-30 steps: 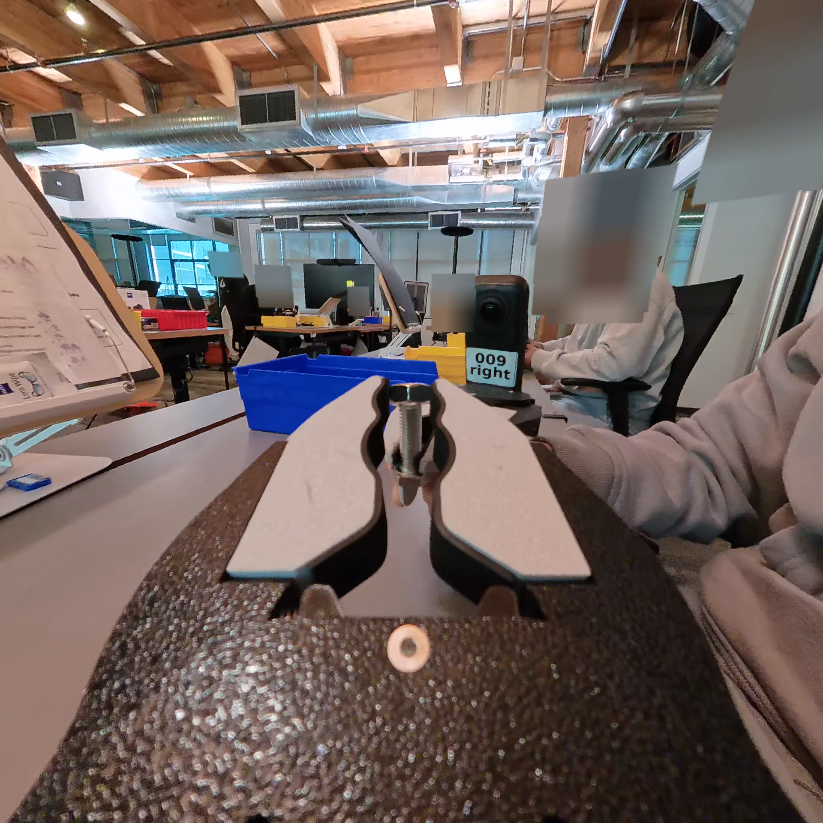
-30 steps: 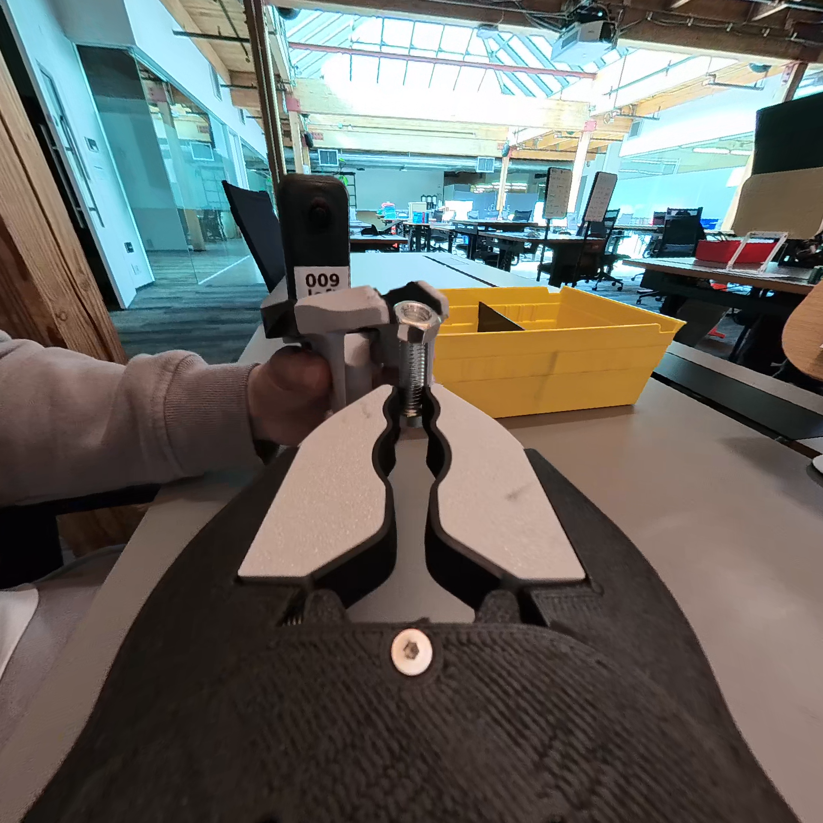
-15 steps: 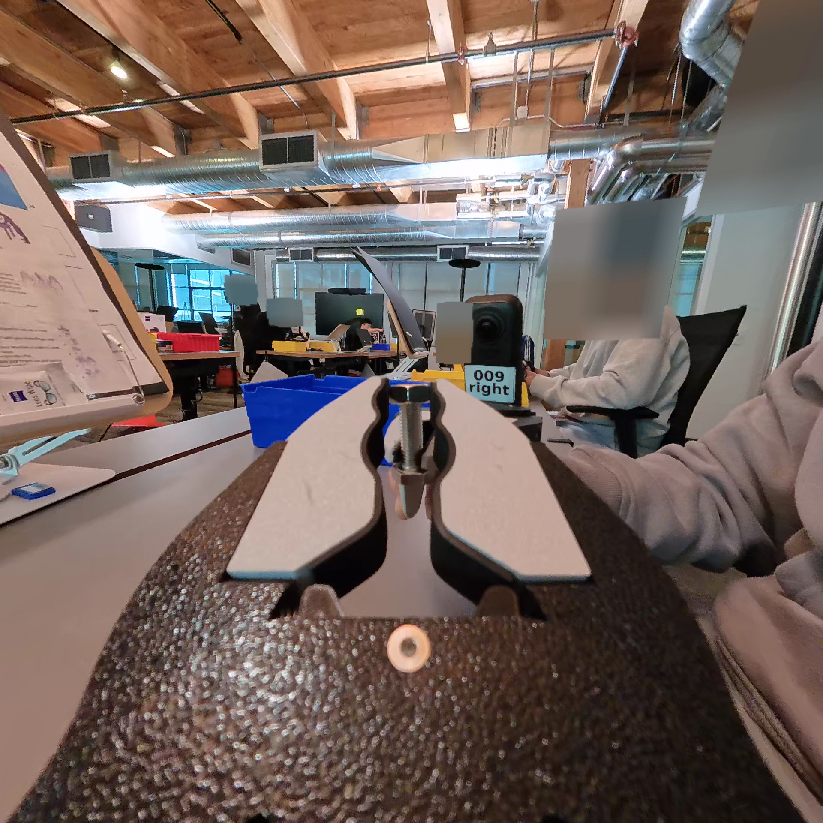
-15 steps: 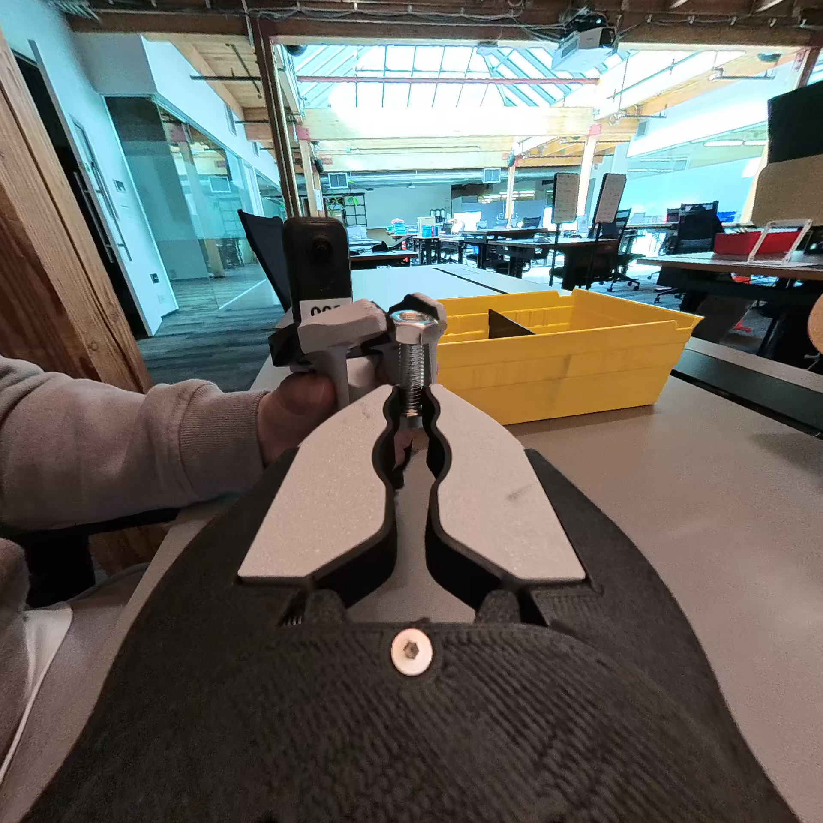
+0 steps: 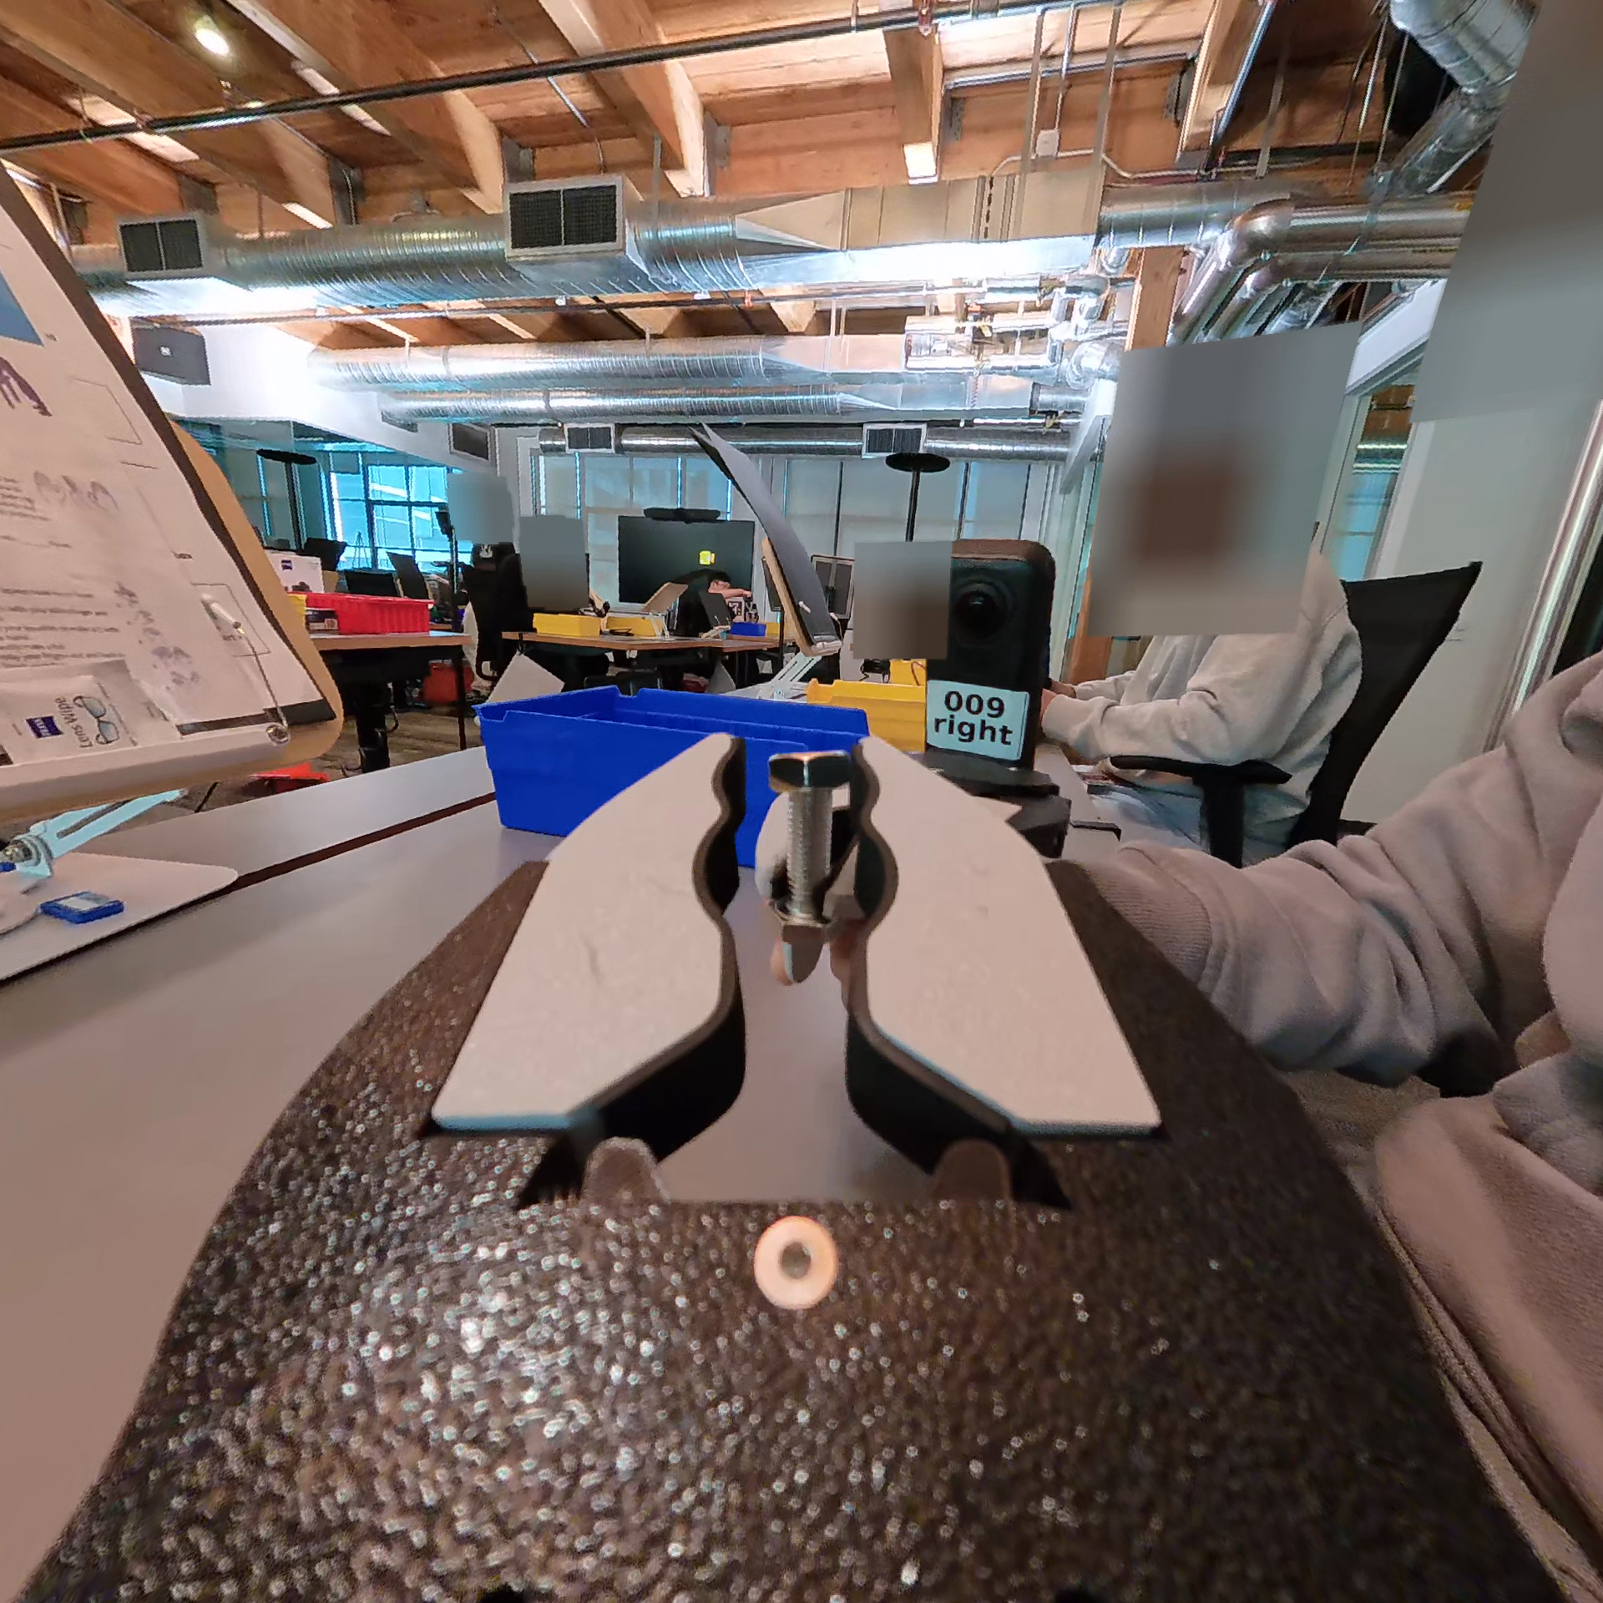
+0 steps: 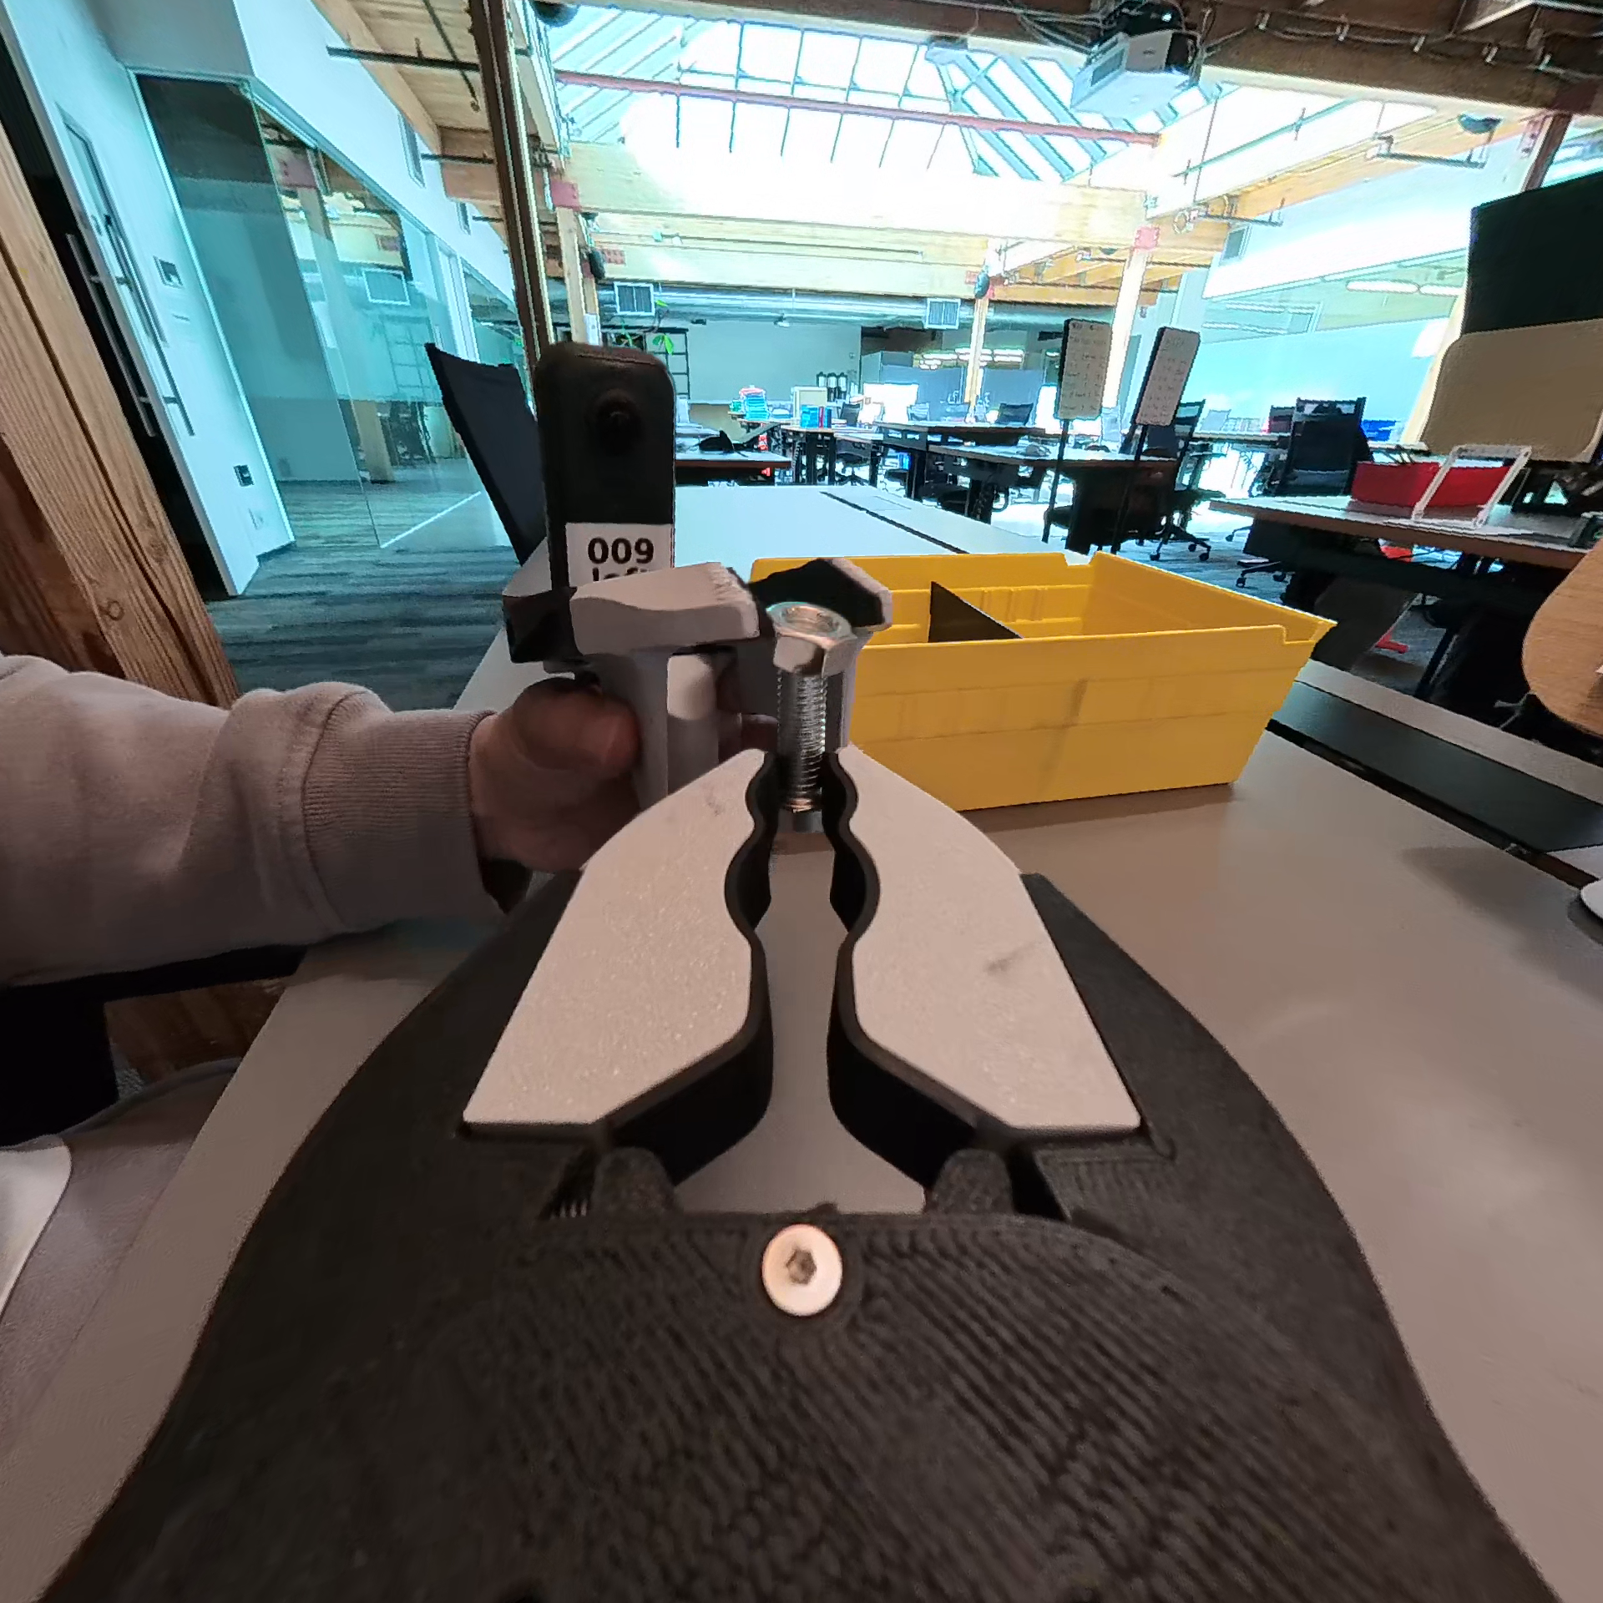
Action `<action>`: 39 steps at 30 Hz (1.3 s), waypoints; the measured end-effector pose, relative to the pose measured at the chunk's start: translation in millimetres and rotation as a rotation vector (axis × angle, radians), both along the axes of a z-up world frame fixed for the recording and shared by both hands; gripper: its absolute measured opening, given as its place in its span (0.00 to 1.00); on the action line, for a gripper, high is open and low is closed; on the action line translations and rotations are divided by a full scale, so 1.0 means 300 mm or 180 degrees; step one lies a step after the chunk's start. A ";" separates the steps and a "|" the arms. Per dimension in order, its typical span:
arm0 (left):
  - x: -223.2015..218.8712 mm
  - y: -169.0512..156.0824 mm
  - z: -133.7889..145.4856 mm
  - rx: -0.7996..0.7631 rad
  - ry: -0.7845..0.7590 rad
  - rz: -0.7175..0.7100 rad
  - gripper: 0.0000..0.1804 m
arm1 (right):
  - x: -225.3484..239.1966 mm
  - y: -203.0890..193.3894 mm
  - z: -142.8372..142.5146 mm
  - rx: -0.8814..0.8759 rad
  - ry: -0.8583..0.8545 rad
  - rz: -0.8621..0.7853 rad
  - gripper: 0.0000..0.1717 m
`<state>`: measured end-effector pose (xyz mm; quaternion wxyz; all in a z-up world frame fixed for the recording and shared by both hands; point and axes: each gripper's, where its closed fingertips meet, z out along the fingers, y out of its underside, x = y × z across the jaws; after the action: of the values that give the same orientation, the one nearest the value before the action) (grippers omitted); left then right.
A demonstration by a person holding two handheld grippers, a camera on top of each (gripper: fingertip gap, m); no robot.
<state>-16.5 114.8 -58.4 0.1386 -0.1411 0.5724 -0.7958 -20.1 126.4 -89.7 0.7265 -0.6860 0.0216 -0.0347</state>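
A silver hex-head bolt [image 6: 802, 720] stands upright above the grey table [image 6: 1301, 997]. My right gripper [image 6: 802, 763] is shut on its threaded shank, with both pads against the thread. My left gripper [image 5: 798, 755] is open around the bolt's head [image 5: 809, 768]. There is a clear gap between the head and the left finger [image 5: 659, 833], and the head lies close to the right finger [image 5: 919, 833]. The right wrist view shows the left gripper [image 6: 755, 607] at the bolt head's height, held by a hand in a grey sleeve [image 6: 217, 807]. The right gripper's fingertips [image 5: 768, 859] show low on the shank in the left wrist view.
A yellow bin [image 6: 1084, 677] stands on the table just beyond the bolt. A blue bin [image 5: 607, 763] stands behind my left gripper. A tilted board with papers [image 5: 130, 607] stands at the left. A person sits in a chair [image 5: 1214, 694] at the back right. My left and right fingertips are right by each other.
My left gripper's jaws have spread apart and come off the bolt's head. My right gripper keeps its hold on the shank, and the bolt stays upright.
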 end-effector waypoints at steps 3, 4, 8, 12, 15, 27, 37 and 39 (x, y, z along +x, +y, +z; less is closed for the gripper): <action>-0.005 -0.002 0.002 0.0063 -0.0002 -0.0049 0.13 | -0.003 0.003 -0.006 -0.0037 -0.0030 0.0004 0.05; -0.004 -0.004 0.000 0.0102 0.0019 -0.0052 0.13 | -0.004 0.004 -0.007 -0.0044 -0.0038 0.0005 0.05; -0.005 -0.014 -0.013 0.0331 0.0046 -0.0083 0.14 | -0.004 0.005 -0.010 -0.0075 -0.0072 -0.0006 0.05; -0.007 -0.025 -0.028 0.0501 0.0120 -0.0142 0.13 | -0.004 0.005 -0.010 -0.0082 -0.0106 -0.0020 0.05; -0.003 -0.025 -0.030 0.0536 0.0098 -0.0090 0.09 | -0.002 0.004 -0.011 -0.0081 -0.0093 -0.0025 0.05; -0.032 -0.035 0.016 0.0015 -0.0147 -0.0293 0.09 | -0.039 -0.003 0.029 0.0226 0.0274 0.0340 0.05; -0.020 -0.031 -0.004 0.0206 -0.0093 -0.0225 0.09 | -0.027 0.001 0.012 0.0110 0.0186 0.0238 0.05; -0.019 -0.029 -0.006 0.0213 -0.0081 -0.0220 0.09 | -0.026 0.001 0.010 0.0106 0.0191 0.0235 0.05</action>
<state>-22.1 106.0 -60.3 0.1229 -0.1065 0.6014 -0.7822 -27.9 126.8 -86.6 0.7376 -0.6749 0.0187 0.0130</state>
